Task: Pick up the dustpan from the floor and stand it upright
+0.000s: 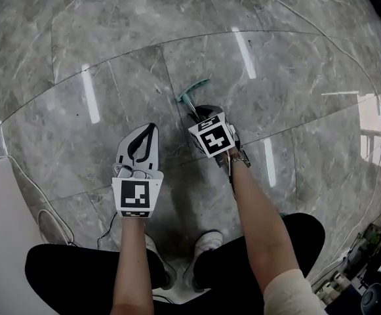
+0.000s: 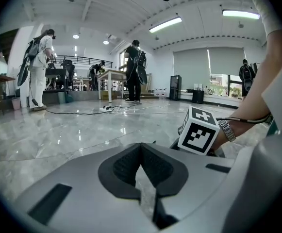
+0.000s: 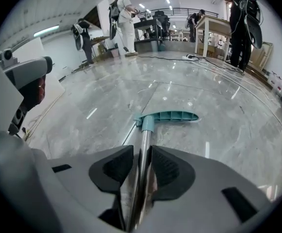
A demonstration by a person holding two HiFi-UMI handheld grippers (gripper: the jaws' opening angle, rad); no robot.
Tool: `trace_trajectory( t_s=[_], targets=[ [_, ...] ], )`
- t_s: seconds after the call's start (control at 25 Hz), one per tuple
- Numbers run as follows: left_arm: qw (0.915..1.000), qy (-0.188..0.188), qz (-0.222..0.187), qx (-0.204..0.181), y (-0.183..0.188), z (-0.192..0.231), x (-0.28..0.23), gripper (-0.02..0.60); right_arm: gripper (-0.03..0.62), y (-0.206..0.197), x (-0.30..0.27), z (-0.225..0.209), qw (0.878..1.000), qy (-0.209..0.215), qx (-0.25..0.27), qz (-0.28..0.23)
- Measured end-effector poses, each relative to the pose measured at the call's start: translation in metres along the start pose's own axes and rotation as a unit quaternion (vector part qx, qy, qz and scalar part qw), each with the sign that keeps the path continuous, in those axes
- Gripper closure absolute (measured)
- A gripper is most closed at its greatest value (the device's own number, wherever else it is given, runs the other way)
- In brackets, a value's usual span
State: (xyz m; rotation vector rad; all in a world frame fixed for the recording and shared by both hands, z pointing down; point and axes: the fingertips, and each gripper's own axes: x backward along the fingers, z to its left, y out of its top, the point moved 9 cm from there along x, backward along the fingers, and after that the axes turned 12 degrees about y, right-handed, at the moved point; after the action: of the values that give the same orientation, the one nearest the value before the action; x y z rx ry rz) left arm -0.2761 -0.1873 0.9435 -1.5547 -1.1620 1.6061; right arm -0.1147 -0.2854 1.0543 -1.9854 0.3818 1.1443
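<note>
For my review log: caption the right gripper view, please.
Right gripper shut on the dustpan's metal pole, teal grip ahead.
</note>
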Motion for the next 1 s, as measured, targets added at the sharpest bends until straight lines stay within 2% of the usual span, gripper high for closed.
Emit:
trace_trajectory(
  t_s=[0.12,0.2,0.4,0.48,0.56,0.64,0.72,0.76,0.88,1.0],
  targets=[
    [0.9998,0.014,0.005,0.014,-0.003,0.002,-0.001,0.574,0.478,0.002,-0.006,-0.002,1.0,-0.001,0.013,0.007],
    [0.9997,0.019,0.006,0.016,-0.001,0.003,-0.001,0.574,0.49,0.001,-0.006,-0.003,1.0,0.0,0.002,0.002],
    [0.9994,0.02,-0.01,0.027,0.013,0.005,0.001,0.574,0.497,0.016,0.018,0.004,0.999,-0.003,-0.018,-0.036],
    [0.9996,0.013,-0.024,0.01,0.03,0.004,0.007,0.574,0.5,0.034,0.043,0.016,0.998,-0.004,-0.012,-0.059],
    [0.9982,0.01,-0.058,-0.007,0.059,0.003,0.025,0.574,0.5,0.053,0.077,0.037,0.997,-0.003,0.004,-0.083],
    [0.9944,0.045,-0.092,0.025,0.092,0.007,0.048,0.574,0.5,0.073,0.117,0.058,0.994,-0.001,0.021,-0.107],
    [0.993,0.066,-0.094,0.029,0.129,0.008,0.063,0.574,0.502,0.089,0.164,0.076,0.99,0.0,0.026,-0.139],
    [0.9938,0.057,-0.092,0.025,0.149,0.007,0.068,0.574,0.502,0.096,0.189,0.083,0.988,-0.001,0.027,-0.154],
    [0.9944,0.005,-0.094,0.048,0.214,0.008,0.092,0.574,0.502,0.109,0.26,0.107,0.983,-0.009,0.034,-0.179],
    [0.9953,-0.019,-0.089,0.034,0.271,0.006,0.137,0.574,0.502,0.113,0.331,0.128,0.98,-0.027,0.027,-0.196]
  ],
)
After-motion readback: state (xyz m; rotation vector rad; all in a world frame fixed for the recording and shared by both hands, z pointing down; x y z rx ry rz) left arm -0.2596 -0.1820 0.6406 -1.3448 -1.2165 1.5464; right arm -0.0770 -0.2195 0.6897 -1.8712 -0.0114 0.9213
